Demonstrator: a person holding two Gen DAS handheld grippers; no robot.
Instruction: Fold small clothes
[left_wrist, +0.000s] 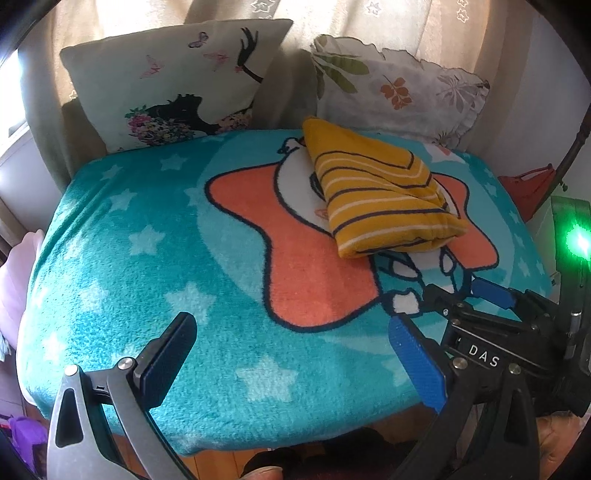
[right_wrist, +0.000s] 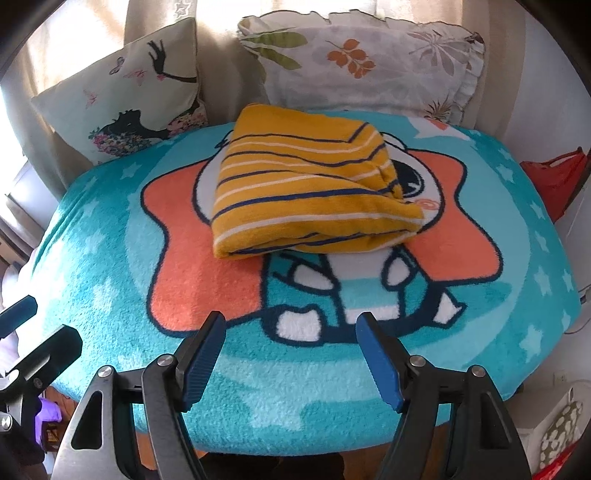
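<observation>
Striped garment (right_wrist: 314, 184) folded on blanket (right_wrist: 110, 314), underside hidden | left gripper (left_wrist: 291, 365) wide, empty | right gripper (right_wrist: 291, 358) wide, empty

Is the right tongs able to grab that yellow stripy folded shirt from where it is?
Probably yes. The right tongs hang open, facing the folded yellow striped shirt, with only bare teal star-patterned blanket between them. Nothing blocks the way.

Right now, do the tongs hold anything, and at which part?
Nothing is held. The left tongs and right tongs are open, apart from the folded yellow striped garment on the blanket.
</observation>
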